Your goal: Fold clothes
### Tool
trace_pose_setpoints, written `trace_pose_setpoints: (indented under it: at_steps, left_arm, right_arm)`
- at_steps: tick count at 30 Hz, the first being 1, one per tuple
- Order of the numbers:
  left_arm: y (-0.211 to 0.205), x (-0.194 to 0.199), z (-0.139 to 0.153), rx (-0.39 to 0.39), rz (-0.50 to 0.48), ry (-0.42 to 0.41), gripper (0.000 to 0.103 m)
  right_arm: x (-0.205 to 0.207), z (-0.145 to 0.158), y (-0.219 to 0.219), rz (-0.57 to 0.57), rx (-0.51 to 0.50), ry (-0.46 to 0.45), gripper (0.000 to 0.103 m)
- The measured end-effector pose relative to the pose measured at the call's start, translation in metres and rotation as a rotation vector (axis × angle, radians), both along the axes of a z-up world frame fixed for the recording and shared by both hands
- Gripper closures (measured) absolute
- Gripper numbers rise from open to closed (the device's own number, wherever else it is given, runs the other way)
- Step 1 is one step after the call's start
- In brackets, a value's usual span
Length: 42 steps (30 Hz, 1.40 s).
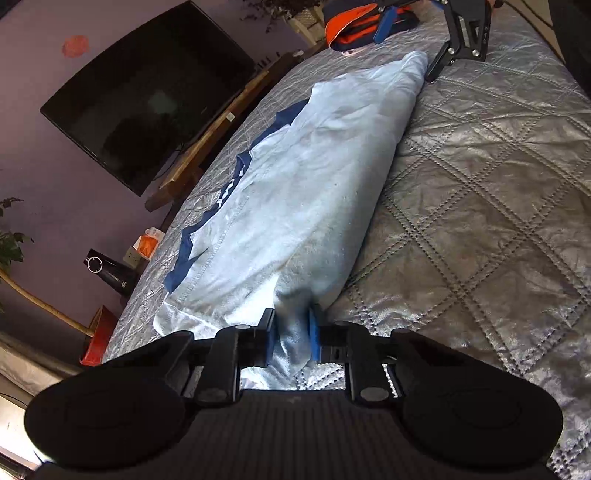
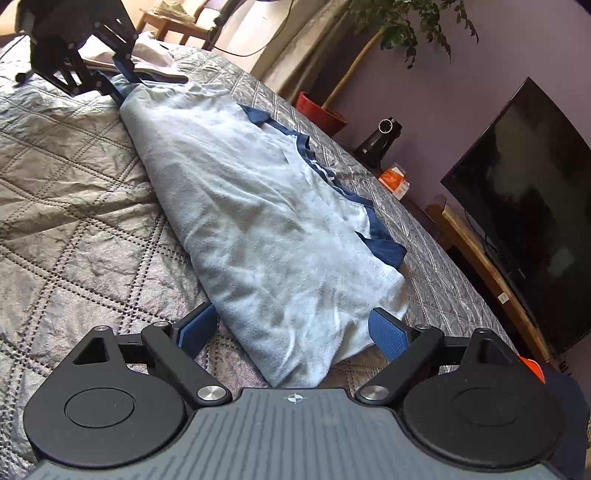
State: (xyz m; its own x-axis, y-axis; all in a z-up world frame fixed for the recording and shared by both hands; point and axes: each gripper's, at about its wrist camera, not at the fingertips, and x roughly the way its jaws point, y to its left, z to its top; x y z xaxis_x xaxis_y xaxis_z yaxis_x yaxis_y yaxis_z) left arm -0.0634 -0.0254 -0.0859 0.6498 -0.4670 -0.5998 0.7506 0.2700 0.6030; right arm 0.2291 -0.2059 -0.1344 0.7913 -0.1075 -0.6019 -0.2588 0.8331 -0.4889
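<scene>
A light blue shirt (image 1: pixel 306 184) with dark blue trim lies folded lengthwise on a silver quilted bed (image 1: pixel 480 192). My left gripper (image 1: pixel 291 338) is shut on one end of the shirt, with cloth bunched between its blue pads. In the right wrist view the same shirt (image 2: pixel 266 229) stretches away from me. My right gripper (image 2: pixel 295 332) is open, its blue pads on either side of the shirt's near end. The left gripper (image 2: pixel 122 79) shows at the far end, pinching the cloth. The right gripper (image 1: pixel 413 48) shows at the far end in the left wrist view.
An orange and navy garment (image 1: pixel 354 26) lies at the bed's far end. A white garment (image 2: pixel 155 55) lies behind the left gripper. A black TV (image 2: pixel 535 206) on a wooden stand, a red plant pot (image 2: pixel 321 107) and a black appliance (image 2: pixel 380 140) line the bed's side.
</scene>
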Motion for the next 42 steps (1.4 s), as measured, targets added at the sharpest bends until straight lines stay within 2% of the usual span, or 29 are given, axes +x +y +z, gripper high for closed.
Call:
trace_pose_setpoints:
  at_steps: [3, 5, 6, 7, 8, 9, 10, 13, 16, 21, 25, 31, 39, 42]
  left_arm:
    - [-0.001, 0.004, 0.006, -0.031, 0.056, 0.074, 0.096]
    - [-0.003, 0.004, 0.008, -0.029, 0.077, 0.096, 0.097]
    - [-0.005, 0.005, 0.009, -0.033, 0.094, 0.11, 0.097]
    - [-0.006, 0.008, 0.01, -0.044, 0.116, 0.13, 0.097]
    - [-0.007, 0.01, 0.012, -0.055, 0.139, 0.15, 0.097]
    - [-0.008, 0.011, 0.012, -0.068, 0.164, 0.167, 0.098]
    - [-0.008, 0.012, 0.013, -0.082, 0.192, 0.182, 0.099]
    - [-0.008, 0.013, 0.014, -0.125, 0.276, 0.225, 0.1]
    - [-0.006, 0.015, 0.018, -0.159, 0.348, 0.26, 0.101]
    - [-0.003, 0.019, 0.032, -0.238, 0.453, 0.316, 0.101]
    - [0.001, 0.022, 0.042, -0.285, 0.502, 0.337, 0.101]
    - [0.004, 0.016, 0.061, -0.31, 0.504, 0.349, 0.101]
    - [0.025, -0.014, 0.083, -0.332, 0.489, 0.37, 0.101]
    - [0.036, -0.018, 0.084, -0.35, 0.494, 0.407, 0.101]
  right_arm:
    - [0.006, 0.003, -0.012, -0.015, 0.078, 0.031, 0.009]
    - [0.007, 0.003, -0.014, 0.006, 0.086, 0.043, 0.01]
    - [0.009, 0.004, -0.016, 0.014, 0.11, 0.061, 0.014]
    - [0.01, 0.005, -0.017, 0.023, 0.134, 0.08, 0.032]
    - [0.011, 0.006, -0.017, 0.036, 0.161, 0.096, 0.042]
    - [0.011, 0.005, -0.013, 0.049, 0.169, 0.108, 0.062]
    - [0.011, 0.005, -0.01, 0.056, 0.18, 0.121, 0.077]
    - [0.018, 0.007, -0.015, -0.035, 0.295, 0.152, 0.09]
    - [0.024, 0.009, -0.024, -0.114, 0.39, 0.166, 0.097]
    - [0.028, 0.012, -0.03, -0.153, 0.436, 0.196, 0.099]
    - [0.017, 0.022, -0.032, -0.165, 0.467, 0.191, 0.099]
    - [-0.012, 0.052, -0.031, -0.183, 0.492, 0.164, 0.099]
    - [-0.057, 0.082, -0.007, -0.149, 0.49, 0.184, 0.099]
    - [-0.072, 0.089, 0.003, -0.136, 0.494, 0.2, 0.099]
